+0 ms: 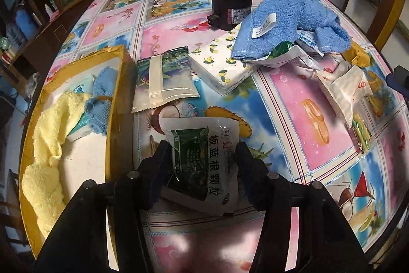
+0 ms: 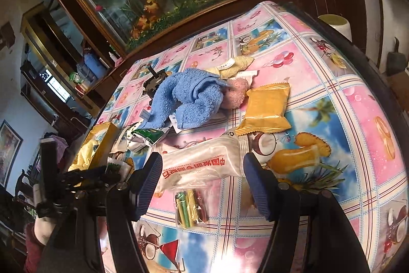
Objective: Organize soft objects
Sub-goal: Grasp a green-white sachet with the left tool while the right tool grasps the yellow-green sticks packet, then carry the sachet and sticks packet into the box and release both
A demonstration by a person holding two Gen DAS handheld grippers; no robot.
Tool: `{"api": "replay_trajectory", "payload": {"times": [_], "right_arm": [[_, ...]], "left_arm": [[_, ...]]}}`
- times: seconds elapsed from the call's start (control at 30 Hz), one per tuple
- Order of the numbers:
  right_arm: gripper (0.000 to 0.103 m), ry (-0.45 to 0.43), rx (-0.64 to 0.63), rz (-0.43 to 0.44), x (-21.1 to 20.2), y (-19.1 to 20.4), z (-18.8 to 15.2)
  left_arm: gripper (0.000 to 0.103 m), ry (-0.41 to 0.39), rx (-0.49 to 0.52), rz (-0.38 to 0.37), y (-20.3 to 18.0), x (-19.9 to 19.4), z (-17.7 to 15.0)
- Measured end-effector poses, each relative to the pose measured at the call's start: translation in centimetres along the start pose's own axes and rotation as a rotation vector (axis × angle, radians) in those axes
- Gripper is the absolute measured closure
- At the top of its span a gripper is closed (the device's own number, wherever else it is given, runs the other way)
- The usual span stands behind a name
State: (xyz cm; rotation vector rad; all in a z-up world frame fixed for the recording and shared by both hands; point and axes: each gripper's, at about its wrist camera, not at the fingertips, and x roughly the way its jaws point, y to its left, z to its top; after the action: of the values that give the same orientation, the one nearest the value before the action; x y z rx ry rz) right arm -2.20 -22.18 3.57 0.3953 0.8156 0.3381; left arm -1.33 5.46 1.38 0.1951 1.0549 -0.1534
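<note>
Bright picture tablecloth (image 1: 286, 104) | your left gripper (image 1: 204, 160) pinches the green packet (image 1: 202, 152), ready for the yellow box (image 1: 120, 94) beside it | your right gripper (image 2: 203, 170) sits apart around the white packet (image 2: 202, 163), not squeezing.

Tablecloth (image 1: 281, 99): glossy printed plastic sheet, smooth, catching glare at the lower edge of the frame.
Blue towel (image 1: 288, 17): matt looped terry cloth, rough nap.
Yellow towel (image 1: 48, 134): matt fluffy terry.
Box (image 1: 120, 104), left of frame: matt yellowish cardboard.
Green-and-white sachet (image 1: 204, 157): shiny crinkled plastic film.
Motor (image 1: 230, 7), upper centre: dark metal casing, dull sheen.
Clear wrapper (image 2: 202, 163): glossy translucent plastic.
Orange packet (image 2: 265, 109): smooth satin film.
Gripper pads (image 2: 258, 186): ribbed dark blue rubber-like surface.
</note>
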Motion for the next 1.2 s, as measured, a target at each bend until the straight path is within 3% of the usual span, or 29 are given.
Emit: {"api": "replay_trajectory", "payload": {"times": [0.1,0.13,0.2,0.43,0.5,0.53,0.63,0.8,0.9,0.93,1.0,1.07,1.2], "right_arm": [[0.037,0.022,0.006,0.012,0.4,-0.4,-0.4],[0.037,0.031,0.004,0.017,0.5,-0.4,-0.6],[0.037,0.049,-0.016,0.023,0.6,-0.1,-1.0],[0.037,0.152,-0.124,0.025,2.7,2.5,-3.3],[0.037,0.185,-0.152,0.008,3.6,3.2,-3.9],[0.037,0.201,-0.171,-0.01,4.1,3.5,-4.1],[0.037,0.2,-0.239,-0.07,4.5,4.6,-4.5],[0.037,0.2,-0.309,-0.129,4.9,5.6,-5.1],[0.038,0.197,-0.36,-0.156,4.9,6.1,-5.6],[0.042,0.196,-0.362,-0.152,4.8,6.1,-5.6],[0.072,0.195,-0.351,-0.135,4.6,5.9,-5.6],[0.086,0.204,-0.316,-0.102,4.3,5.3,-5.5],[0.09,0.197,-0.261,-0.069,3.5,4.8,-5.6]], "left_arm": [[0.052,-0.007,-0.006,-0.017,0.0,-0.3,0.0],[0.059,-0.02,-0.006,-0.026,0.1,-0.5,-0.1],[0.086,-0.035,-0.006,-0.072,0.2,-1.0,-0.3],[0.086,-0.065,-0.012,-0.136,0.1,-1.9,-1.4],[0.082,-0.081,-0.012,-0.149,0.1,-2.5,-1.7],[0.075,-0.088,-0.008,-0.146,-0.1,-2.8,-1.9],[0.04,-0.114,0.016,-0.09,-0.5,-3.0,-2.1],[0.036,-0.055,0.08,-0.105,-2.4,-1.1,-2.7],[0.043,-0.091,0.073,-0.152,-3.1,-1.3,-3.0],[0.047,-0.098,0.072,-0.151,-3.4,-1.4,-3.1],[0.048,-0.108,0.063,-0.163,-3.7,-1.5,-3.3],[0.051,-0.118,0.048,-0.18,-3.7,-1.9,-3.6],[0.052,-0.138,0.01,-0.222,-3.1,-2.9,-4.2]]}}
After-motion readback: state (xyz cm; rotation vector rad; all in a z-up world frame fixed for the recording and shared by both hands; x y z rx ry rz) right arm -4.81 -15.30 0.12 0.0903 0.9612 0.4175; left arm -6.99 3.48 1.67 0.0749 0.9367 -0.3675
